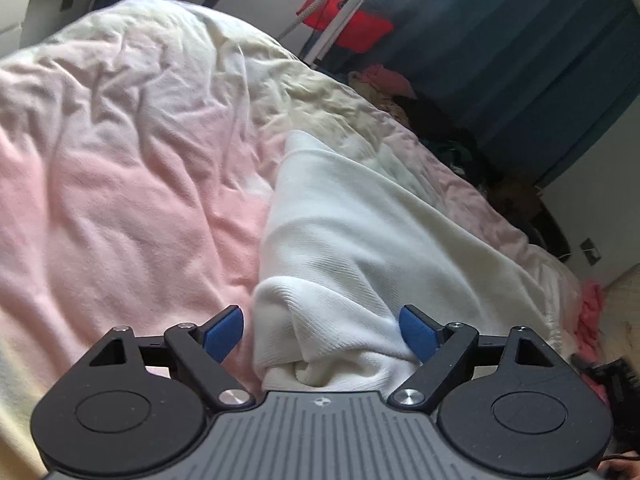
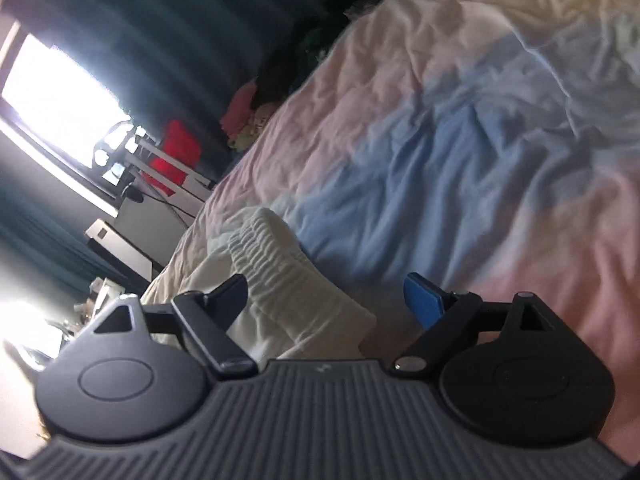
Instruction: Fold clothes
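A white knitted garment lies folded lengthwise on the pink and cream bed cover. Its near end is bunched between the blue pads of my left gripper, which stands open; the right pad is at the cloth's edge without pinching it. In the tilted right wrist view the same garment shows its gathered elastic waistband. It lies close to the left finger of my right gripper, whose jaws are wide open and grip nothing. The bed cover here looks blue and pink.
A dark blue curtain hangs beyond the bed's far edge. A red item hangs on a white rack. Dark and pink clothes are piled beside the bed. A bright window and a white cabinet are at the left.
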`<state>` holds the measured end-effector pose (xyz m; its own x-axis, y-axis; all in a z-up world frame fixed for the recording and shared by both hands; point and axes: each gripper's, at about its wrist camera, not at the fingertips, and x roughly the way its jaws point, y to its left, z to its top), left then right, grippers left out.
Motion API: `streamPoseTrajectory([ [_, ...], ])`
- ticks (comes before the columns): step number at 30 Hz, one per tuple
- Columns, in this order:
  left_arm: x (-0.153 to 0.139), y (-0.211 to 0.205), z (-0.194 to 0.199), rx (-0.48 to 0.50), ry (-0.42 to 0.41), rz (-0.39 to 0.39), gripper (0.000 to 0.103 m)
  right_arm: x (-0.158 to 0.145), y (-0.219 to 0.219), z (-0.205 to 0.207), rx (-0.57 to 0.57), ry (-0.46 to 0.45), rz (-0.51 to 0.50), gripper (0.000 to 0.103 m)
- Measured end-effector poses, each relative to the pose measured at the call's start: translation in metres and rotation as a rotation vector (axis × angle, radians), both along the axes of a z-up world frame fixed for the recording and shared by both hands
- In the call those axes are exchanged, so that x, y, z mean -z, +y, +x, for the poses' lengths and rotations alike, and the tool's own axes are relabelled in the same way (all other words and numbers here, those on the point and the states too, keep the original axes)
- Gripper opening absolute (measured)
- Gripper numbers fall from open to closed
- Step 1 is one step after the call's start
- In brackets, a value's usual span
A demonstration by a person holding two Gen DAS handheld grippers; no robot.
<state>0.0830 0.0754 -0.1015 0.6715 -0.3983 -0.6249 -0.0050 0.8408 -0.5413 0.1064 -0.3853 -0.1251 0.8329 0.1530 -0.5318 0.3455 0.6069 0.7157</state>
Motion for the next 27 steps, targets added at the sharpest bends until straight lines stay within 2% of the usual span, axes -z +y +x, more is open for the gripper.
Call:
streamPoseTrajectory([
  [3, 0.004, -0.002, 0.003, 0.013, 0.003, -0.023, 0.082, 0.027, 0.014, 0.017, -0.155, 0.075, 0.13, 0.088],
  [4, 0.006, -0.002, 0.003, 0.015, 0.002, -0.025, 0.082, 0.033, 0.023, 0.023, -0.2, 0.099, 0.131, 0.091],
  [6, 0.009, -0.002, 0.004, 0.015, 0.0, -0.035, 0.079, 0.034, 0.045, 0.033, -0.253, 0.124, -0.013, 0.091],
  [7, 0.01, 0.0, 0.004, 0.013, -0.001, -0.047, 0.078, 0.034, 0.051, 0.036, -0.261, 0.118, -0.053, 0.092],
  [11, 0.008, 0.0, 0.001, 0.008, -0.023, -0.038, 0.07, 0.04, 0.051, 0.039, -0.196, 0.078, 0.001, 0.091],
  [13, 0.004, -0.002, -0.001, 0.006, -0.035, -0.023, 0.068, 0.034, 0.05, 0.036, -0.179, 0.062, 0.007, 0.067],
  [14, 0.003, -0.002, -0.002, 0.007, -0.04, -0.016, 0.065, 0.028, 0.05, 0.033, -0.182, 0.047, 0.005, 0.059],
  [15, 0.001, -0.003, -0.003, 0.008, -0.047, -0.007, 0.063, 0.022, 0.051, 0.029, -0.188, 0.028, 0.002, 0.045],
  [16, -0.001, -0.003, -0.005, 0.009, -0.054, -0.002, 0.059, 0.015, 0.052, 0.025, -0.195, 0.008, 0.001, 0.037],
  [20, -0.019, 0.001, -0.015, 0.038, -0.088, -0.01, 0.045, -0.019, 0.056, 0.004, -0.248, -0.075, -0.007, 0.03],
  [24, -0.044, 0.001, -0.028, 0.059, -0.101, -0.127, 0.04, -0.053, 0.05, -0.019, -0.254, -0.145, 0.01, 0.029],
  [27, -0.062, -0.018, -0.032, 0.094, -0.113, -0.194, 0.038, -0.071, 0.028, -0.033, -0.235, -0.158, 0.034, 0.029],
])
